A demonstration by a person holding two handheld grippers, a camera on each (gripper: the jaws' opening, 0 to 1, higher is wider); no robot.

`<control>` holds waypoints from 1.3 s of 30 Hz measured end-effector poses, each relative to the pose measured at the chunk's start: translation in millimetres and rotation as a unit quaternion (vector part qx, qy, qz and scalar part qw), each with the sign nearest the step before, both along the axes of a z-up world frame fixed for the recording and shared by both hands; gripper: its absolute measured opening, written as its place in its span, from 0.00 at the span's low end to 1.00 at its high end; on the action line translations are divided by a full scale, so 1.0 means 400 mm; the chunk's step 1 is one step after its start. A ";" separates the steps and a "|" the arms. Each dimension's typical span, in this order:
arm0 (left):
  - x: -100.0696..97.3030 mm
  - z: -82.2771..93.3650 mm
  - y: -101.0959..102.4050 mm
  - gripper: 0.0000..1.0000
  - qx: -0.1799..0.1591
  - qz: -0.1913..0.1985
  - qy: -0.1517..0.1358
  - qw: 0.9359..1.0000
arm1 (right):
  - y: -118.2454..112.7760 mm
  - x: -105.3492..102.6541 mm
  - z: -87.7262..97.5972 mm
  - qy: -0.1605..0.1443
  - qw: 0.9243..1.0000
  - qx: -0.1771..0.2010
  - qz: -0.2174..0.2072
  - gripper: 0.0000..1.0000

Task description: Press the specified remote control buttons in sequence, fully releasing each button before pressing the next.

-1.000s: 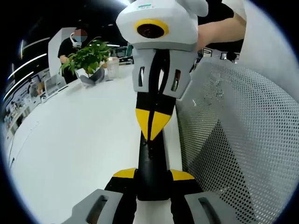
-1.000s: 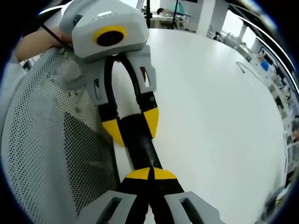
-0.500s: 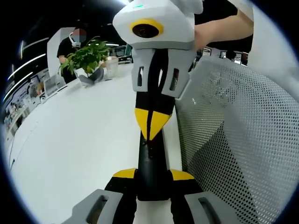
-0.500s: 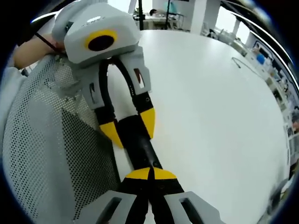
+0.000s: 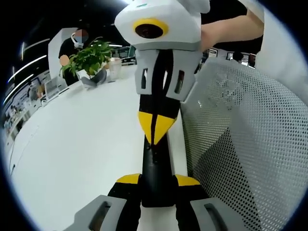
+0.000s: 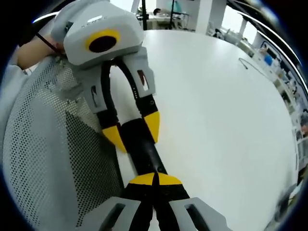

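A slim black remote lies lengthwise along the white table's edge. My left gripper is shut on its near end, one yellow tip on each side. From the top of the left gripper view my right gripper reaches down, shut, with its joined yellow tips resting on the remote's top face. In the right gripper view the shut right gripper touches the remote. Beyond it, the left gripper clamps the remote's far end. The buttons are hidden under the tips.
A white round table spreads to one side, also seen as the table. A grey mesh chair back stands right beside the remote, the same chair. A potted plant and a person are at the far edge.
Both views have shifted only slightly with the hands. The left gripper still clamps the remote and the right tips stay on its top face.
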State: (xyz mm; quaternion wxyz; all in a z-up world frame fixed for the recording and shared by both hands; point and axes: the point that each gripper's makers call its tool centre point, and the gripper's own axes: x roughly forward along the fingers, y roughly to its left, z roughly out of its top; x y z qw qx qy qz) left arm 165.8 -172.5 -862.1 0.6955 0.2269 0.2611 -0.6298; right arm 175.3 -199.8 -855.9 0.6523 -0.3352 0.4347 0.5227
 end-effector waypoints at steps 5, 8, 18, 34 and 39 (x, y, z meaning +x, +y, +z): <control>0.000 0.000 0.001 0.25 -0.003 0.006 0.001 1.000 | 0.000 0.000 0.001 0.000 1.000 0.002 -0.007 0.00; 0.000 0.000 0.001 0.25 -0.002 0.005 0.001 1.000 | -0.003 -0.002 0.001 -0.009 1.000 0.012 -0.010 0.00; -0.002 0.001 0.002 0.25 -0.002 0.006 0.001 1.000 | 0.007 0.000 0.001 -0.010 1.000 0.014 -0.008 0.00; -0.004 0.000 0.005 0.25 -0.005 0.010 0.002 1.000 | 0.046 -0.022 0.001 -0.011 0.999 0.026 0.045 0.00; -0.004 0.000 0.006 0.25 -0.006 0.009 0.003 1.000 | 0.044 -0.022 0.000 -0.021 0.997 0.015 0.068 0.00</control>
